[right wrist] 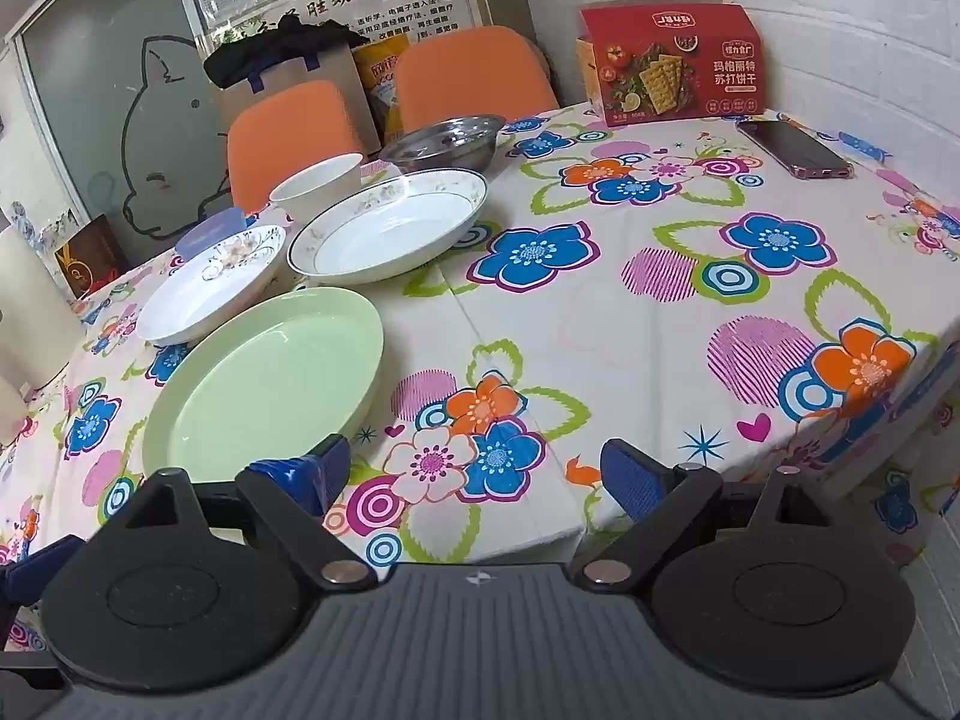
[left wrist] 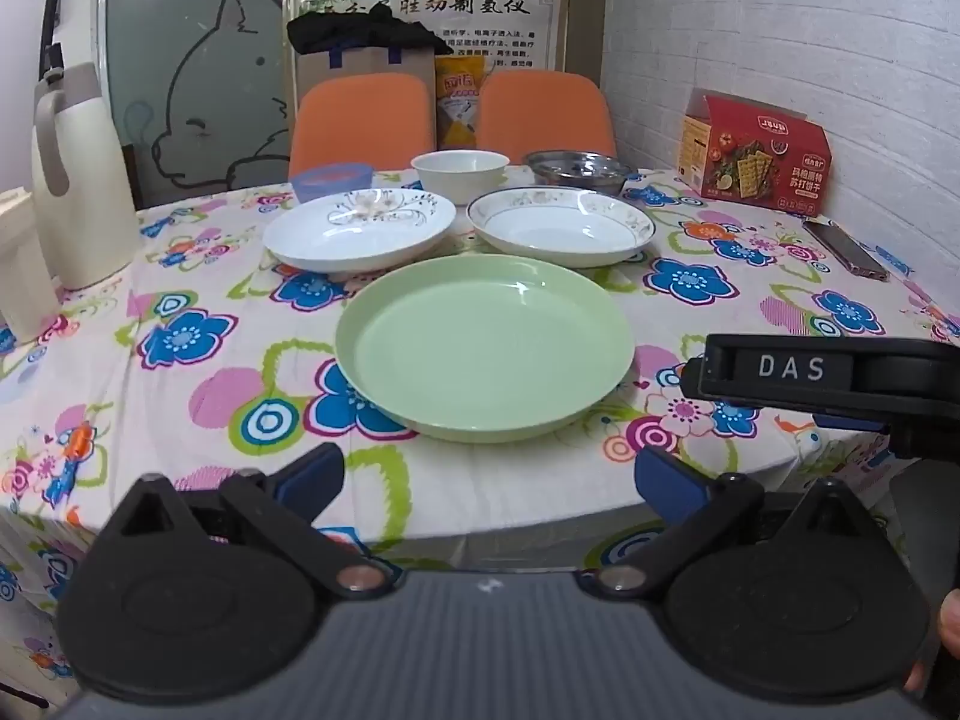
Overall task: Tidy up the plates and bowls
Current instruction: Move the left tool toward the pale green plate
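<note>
A green plate [left wrist: 485, 343] [right wrist: 264, 384] lies nearest on the flowered tablecloth. Behind it sit a white plate with a floral print [left wrist: 360, 229] [right wrist: 211, 283] on the left and a white plate with a dark rim [left wrist: 561, 225] [right wrist: 390, 227] on the right. Further back stand a blue bowl [left wrist: 331, 179], a white bowl [left wrist: 461, 173] [right wrist: 318, 185] and a steel bowl [left wrist: 577, 171] [right wrist: 443, 141]. My left gripper [left wrist: 489, 483] is open, short of the green plate at the table's near edge. My right gripper [right wrist: 474, 477] is open and holds nothing, just right of the green plate.
A red cracker box [left wrist: 753, 155] [right wrist: 672, 63] and a phone [left wrist: 845, 249] [right wrist: 795, 149] lie at the right by the brick wall. A cream jug [left wrist: 78, 180] stands at the left. Two orange chairs [left wrist: 363, 120] are behind the table. The right gripper's body [left wrist: 828, 375] shows at the right.
</note>
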